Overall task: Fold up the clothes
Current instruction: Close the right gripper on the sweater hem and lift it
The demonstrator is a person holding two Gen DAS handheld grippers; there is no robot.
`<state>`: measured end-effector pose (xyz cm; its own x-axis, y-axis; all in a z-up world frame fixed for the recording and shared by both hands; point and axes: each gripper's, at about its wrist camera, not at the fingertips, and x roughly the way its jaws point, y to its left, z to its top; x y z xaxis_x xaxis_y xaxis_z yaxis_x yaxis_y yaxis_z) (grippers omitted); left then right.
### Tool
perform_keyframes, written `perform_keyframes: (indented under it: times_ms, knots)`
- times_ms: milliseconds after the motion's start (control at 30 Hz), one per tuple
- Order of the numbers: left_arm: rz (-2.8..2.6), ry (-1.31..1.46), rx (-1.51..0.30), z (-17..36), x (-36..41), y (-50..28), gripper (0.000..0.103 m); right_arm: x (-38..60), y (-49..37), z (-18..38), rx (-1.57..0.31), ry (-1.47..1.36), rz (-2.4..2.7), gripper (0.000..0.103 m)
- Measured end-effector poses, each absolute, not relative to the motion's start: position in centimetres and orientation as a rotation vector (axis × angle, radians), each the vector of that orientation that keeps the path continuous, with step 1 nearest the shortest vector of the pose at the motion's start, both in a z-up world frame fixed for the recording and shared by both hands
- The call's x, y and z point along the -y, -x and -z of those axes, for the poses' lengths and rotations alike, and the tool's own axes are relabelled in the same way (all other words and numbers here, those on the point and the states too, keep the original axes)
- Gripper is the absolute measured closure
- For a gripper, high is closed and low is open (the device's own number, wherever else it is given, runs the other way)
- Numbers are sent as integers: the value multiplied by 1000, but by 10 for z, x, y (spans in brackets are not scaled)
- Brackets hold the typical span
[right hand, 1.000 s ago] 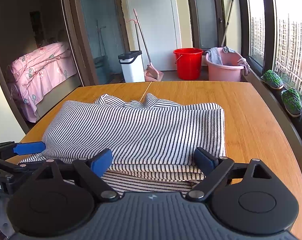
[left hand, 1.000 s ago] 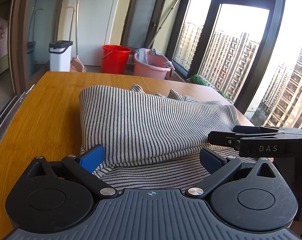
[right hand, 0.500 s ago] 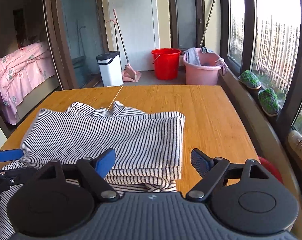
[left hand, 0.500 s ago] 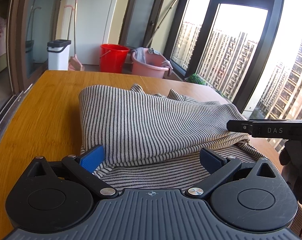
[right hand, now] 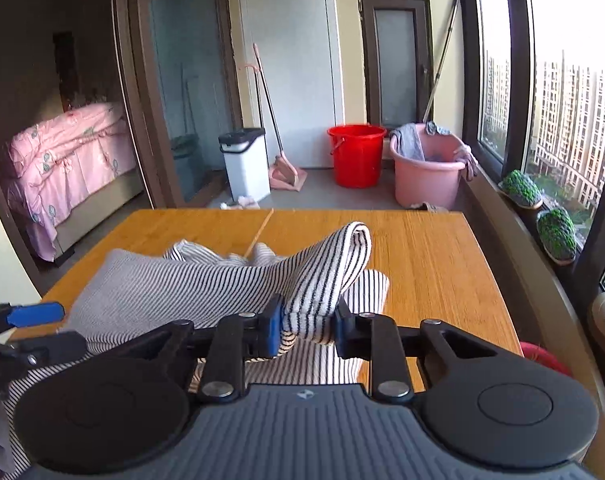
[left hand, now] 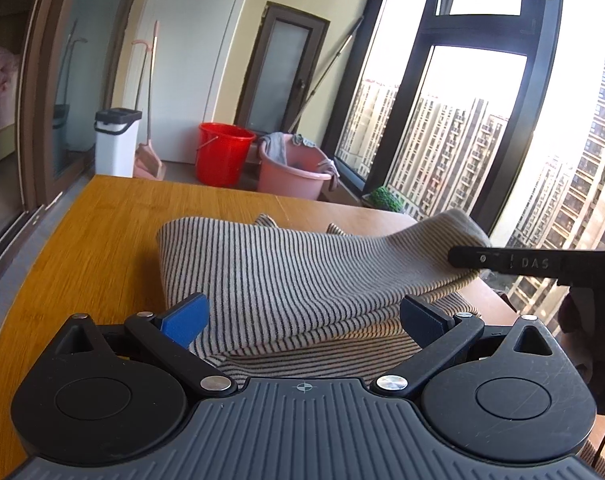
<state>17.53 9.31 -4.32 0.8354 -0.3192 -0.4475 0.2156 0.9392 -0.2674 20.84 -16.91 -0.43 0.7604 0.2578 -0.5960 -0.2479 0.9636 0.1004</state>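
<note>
One striped garment point(right hand: 206, 292) lies crosswise — right gripper point(right hand: 307, 330) pinching its corner.

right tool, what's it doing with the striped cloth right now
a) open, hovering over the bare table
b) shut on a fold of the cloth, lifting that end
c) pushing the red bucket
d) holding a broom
b: in the right wrist view the right tool has both pads pressed on a bunched fold of the striped cloth, and that end rises off the table.
</note>
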Motion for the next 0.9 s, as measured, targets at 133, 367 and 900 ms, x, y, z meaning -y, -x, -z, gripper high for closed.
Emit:
perform_keyframes:
  times_ms: [133, 367, 900]
  knots:
    - [319, 205, -515, 40, -85, -179, 0, 189, -213, 21, -709, -67, -220, 46]
    - [314, 206, -573, 52, -79, -189, 0, 193, -201, -15, -576, -29, -214, 71]
    - [313, 191, -664, 50, -78, -196, 0, 138, -284, -22, -641, -9, -390, 48]
